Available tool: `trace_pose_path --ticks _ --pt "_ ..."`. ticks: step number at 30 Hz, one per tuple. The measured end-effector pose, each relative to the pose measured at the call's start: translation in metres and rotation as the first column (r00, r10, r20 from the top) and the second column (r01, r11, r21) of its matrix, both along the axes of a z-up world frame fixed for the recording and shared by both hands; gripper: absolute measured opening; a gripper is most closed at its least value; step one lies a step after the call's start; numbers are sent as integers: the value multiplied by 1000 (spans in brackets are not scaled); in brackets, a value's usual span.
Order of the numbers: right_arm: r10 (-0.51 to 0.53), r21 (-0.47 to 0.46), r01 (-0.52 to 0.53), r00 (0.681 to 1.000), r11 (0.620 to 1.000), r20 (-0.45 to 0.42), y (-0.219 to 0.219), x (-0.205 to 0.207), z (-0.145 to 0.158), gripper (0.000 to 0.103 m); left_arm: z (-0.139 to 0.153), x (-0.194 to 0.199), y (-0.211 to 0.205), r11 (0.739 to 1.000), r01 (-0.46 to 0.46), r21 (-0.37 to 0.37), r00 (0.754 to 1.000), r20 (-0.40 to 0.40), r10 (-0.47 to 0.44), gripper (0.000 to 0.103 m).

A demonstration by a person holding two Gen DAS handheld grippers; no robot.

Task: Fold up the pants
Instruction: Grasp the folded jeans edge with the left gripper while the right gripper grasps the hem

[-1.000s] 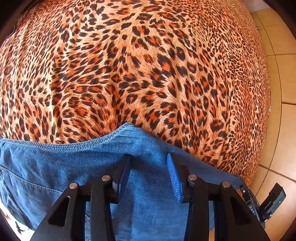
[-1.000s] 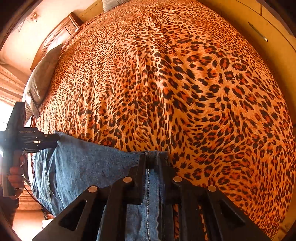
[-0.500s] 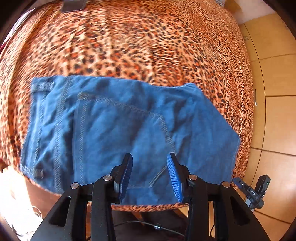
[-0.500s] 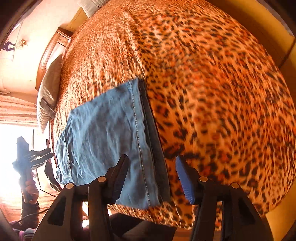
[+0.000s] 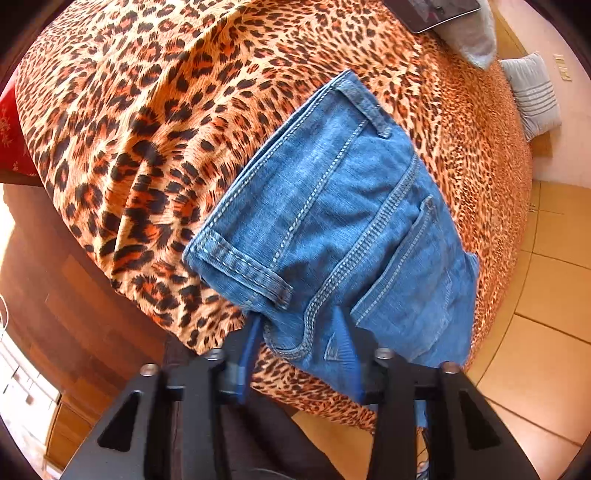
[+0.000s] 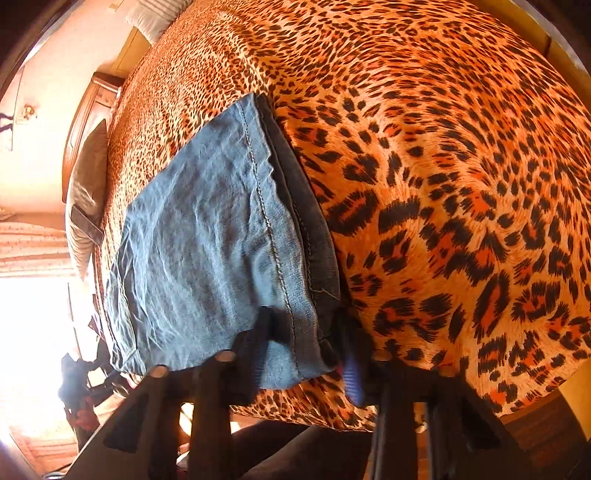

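The blue denim pants [image 5: 343, 221] lie folded on the leopard-print bedspread [image 5: 155, 122] near the bed's near edge. In the left wrist view the waistband end with belt loops and a back pocket faces me. My left gripper [image 5: 299, 354] is open, its fingers astride the pants' near edge, not clamped. In the right wrist view the pants [image 6: 207, 251] show their paler folded side and a dark seam edge. My right gripper [image 6: 306, 354] is open and straddles the near corner of the cloth.
Grey pillows [image 5: 532, 96] and a dark flat device [image 5: 436, 11] lie at the head of the bed. A tiled floor [image 5: 546, 302] runs along one side. A wooden headboard [image 6: 85, 122] and a bright window [image 6: 33, 317] show in the right wrist view.
Both grippers let go of the pants, drew back from the bed, then came in low again at the near edge. The right gripper went from shut to open.
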State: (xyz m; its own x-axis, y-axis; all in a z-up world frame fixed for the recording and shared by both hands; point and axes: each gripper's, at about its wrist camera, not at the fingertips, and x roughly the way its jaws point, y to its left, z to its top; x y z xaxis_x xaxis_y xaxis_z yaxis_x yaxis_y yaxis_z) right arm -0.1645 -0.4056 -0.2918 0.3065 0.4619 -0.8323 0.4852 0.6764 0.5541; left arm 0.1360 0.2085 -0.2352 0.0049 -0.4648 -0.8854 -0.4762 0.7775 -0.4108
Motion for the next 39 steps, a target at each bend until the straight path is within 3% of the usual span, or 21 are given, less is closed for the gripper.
trace_pose_path --ticks 2,4,6,9,12,14,16,18,20,22,25,27,28,29,30,32,35,37,39 --pt "4 -62 -1 999 998 53 2 3 21 17 10 7 0 999 3 -51 998 66 0 7" --pt "-4 -99 10 998 995 68 2 6 27 17 16 12 -3 998 56 0 989 136 -55 8" --pt "2 -120 -2 1000 993 4 7 8 12 18 0 12 -3 994 104 32 990 97 -106 9" --pt "-30 -131 25 999 991 -35 7 -4 0 27 -22 -1 7 997 75 -26 997 21 -74 9" --pt "-158 -65 157 987 986 -17 -6 -22 11 38 -17 -13 22 995 33 -99 999 32 -30 13" --pt "-262 12 262 965 965 13 -15 -39 21 49 -4 -22 24 995 49 -92 997 56 -44 27" --pt "-337 78 334 942 939 16 -19 -53 25 66 11 -28 23 994 68 -86 993 104 -59 51" --pt "-364 124 361 931 924 3 -14 -59 21 69 18 -28 17 993 91 -78 988 135 -80 59" --pt "-368 147 367 930 919 -22 -5 -61 10 69 12 -21 17 993 102 -61 988 124 -93 59" --pt "-383 146 386 923 911 -47 2 -59 -1 69 -6 -15 10 992 86 -94 994 74 -79 57" --pt "-446 144 445 895 884 -22 6 -50 -8 68 -35 -7 -3 992 68 -110 998 13 -67 57" --pt "-492 191 481 871 856 13 1 -51 -16 69 -40 1 -9 993 64 -103 998 37 -60 58" --pt "-507 188 494 861 849 29 3 -47 -16 68 -41 6 -13 993 79 -84 997 32 -77 48" --pt "-517 187 500 855 846 51 3 -45 -14 51 -39 12 -17 993 91 -69 996 23 -90 37" --pt "-513 210 491 856 846 63 2 -42 -13 2 -36 16 -19 992 100 -74 995 19 -99 23" --pt "-514 203 487 851 849 108 -1 -38 7 5 -24 19 -20 991 106 -79 994 41 -103 16" --pt "-477 174 449 860 876 180 -1 -40 35 5 -6 18 -18 990 119 -75 988 110 -111 16" --pt "-475 154 455 870 877 134 -1 -41 23 6 -22 17 -18 990 129 -58 989 75 -124 17" --pt "-473 133 466 881 875 26 0 -44 -5 12 -45 10 -15 993 103 -62 995 -14 -104 18"
